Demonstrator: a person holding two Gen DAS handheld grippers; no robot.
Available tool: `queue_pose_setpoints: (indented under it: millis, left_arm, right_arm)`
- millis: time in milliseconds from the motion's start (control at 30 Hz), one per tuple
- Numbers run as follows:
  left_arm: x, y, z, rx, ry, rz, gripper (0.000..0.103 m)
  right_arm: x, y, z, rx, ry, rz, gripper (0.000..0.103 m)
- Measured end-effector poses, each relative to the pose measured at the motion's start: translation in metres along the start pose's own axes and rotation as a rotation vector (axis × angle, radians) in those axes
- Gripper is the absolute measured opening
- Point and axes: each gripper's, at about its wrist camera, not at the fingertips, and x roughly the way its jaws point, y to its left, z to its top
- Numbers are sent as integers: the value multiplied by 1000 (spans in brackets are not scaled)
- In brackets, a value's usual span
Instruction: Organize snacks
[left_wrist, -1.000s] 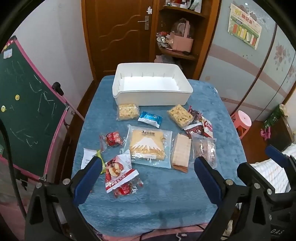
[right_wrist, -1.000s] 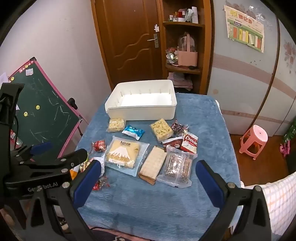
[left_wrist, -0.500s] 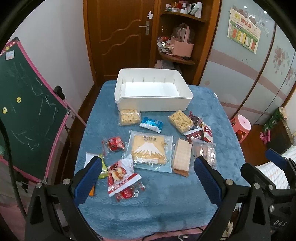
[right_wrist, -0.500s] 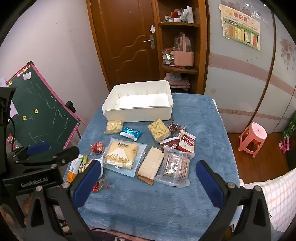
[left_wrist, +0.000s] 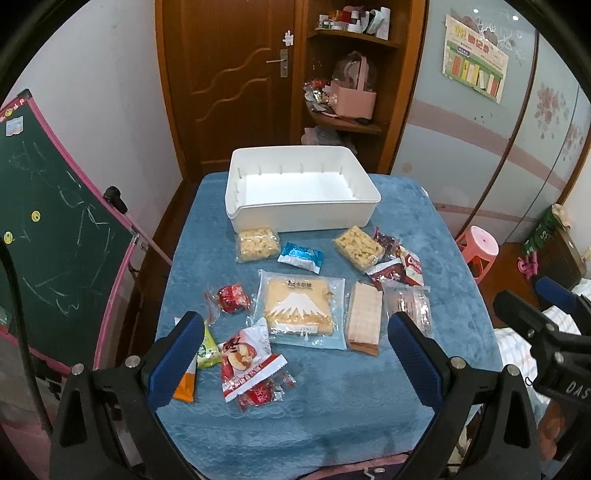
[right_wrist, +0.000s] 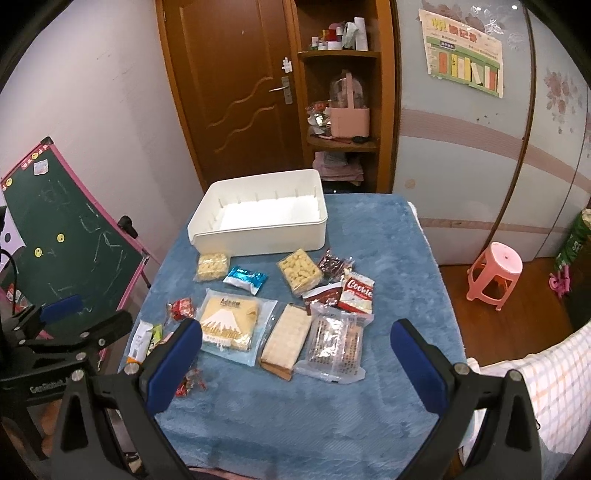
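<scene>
I see a table under a blue plush cloth (left_wrist: 332, 424) filling the centre of both wrist views. A white plastic bin (left_wrist: 301, 218) sits at its far edge, with nothing in it. The snacks lie on the cloth near of the bin, none inside it.

Largest snack: a flat packet with a mountain print (left_wrist: 299, 310), mid-table. Just to its right lies a wafer pack (left_wrist: 365, 317), then a clear tray pack (right_wrist: 334, 347) at the right. A red-and-white Cookie pouch (right_wrist: 357, 291) sits far of the clear pack. Two clear bags of puffed pieces (left_wrist: 256, 243) (left_wrist: 357, 247) lie just near of the bin, with a small blue sachet (left_wrist: 301, 256) between them. At the left, a red wrapped candy (left_wrist: 231, 297) and a red-and-white apple-print pouch (left_wrist: 247, 360) lie near the table edge.

My left gripper (left_wrist: 293, 360) hangs above the near table edge, fingers spread wide, holding nothing. My right gripper (right_wrist: 295, 367) does the same, also spread and unloaded.
</scene>
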Motion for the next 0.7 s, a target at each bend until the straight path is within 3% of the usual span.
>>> queue_pose_setpoints:
  millis: [367,700]
  left_arm:
    - [-6,-2,13,71,-19,5,100]
    - [-4,12,26,17,-1,-33,100]
  right_arm:
    - [-5,1,21,-67,-42,-38,103]
    - [-12,-3,38,-99,-75,-56,103]
